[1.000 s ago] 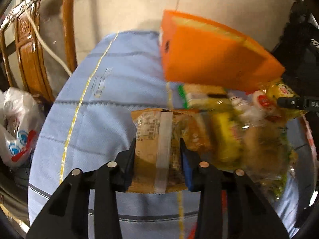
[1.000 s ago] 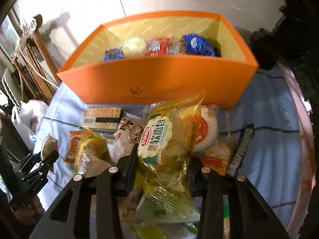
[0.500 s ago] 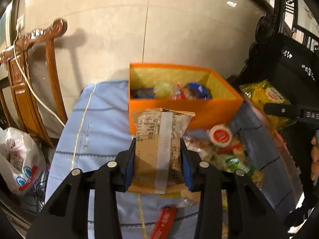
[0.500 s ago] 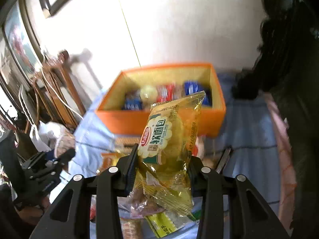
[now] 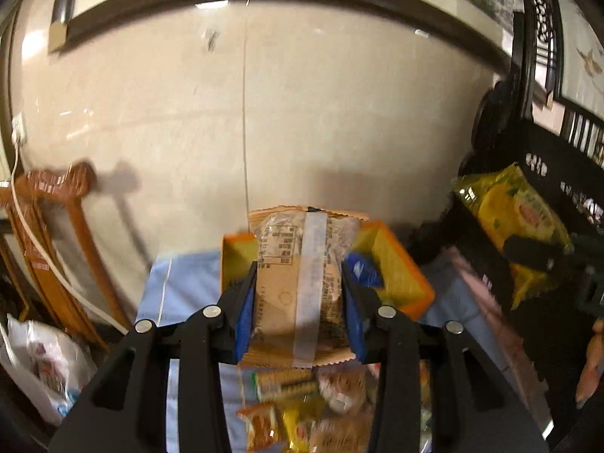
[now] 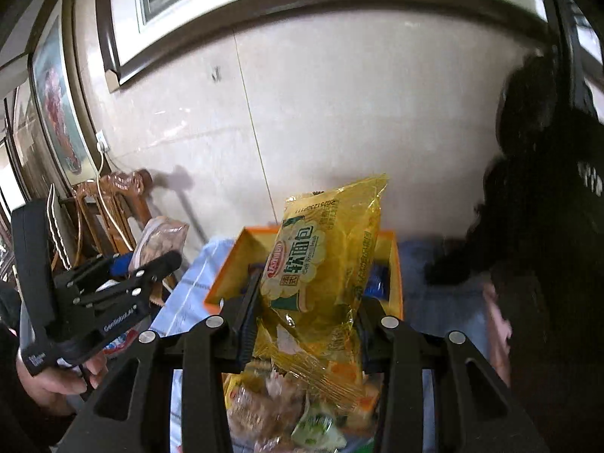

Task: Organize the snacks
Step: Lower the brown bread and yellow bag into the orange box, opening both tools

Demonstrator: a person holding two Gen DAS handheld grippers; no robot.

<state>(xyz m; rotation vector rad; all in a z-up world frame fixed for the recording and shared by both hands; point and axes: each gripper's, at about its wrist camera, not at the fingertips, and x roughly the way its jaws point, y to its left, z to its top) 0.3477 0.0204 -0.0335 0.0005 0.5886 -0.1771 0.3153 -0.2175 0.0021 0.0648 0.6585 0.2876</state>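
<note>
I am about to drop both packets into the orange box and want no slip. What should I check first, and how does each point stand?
1. Left gripper clamped on the brown packet: ok.
2. Right gripper clamped on the yellow packet: ok.
3. Orange box open on top: ok.
4. Room left in the box: cannot tell, the packets hide most of the inside.
5. Grippers directly over the box: not ok, both sit above the loose snack pile, box ahead.
6. The two grippers apart from each other: ok.
</note>
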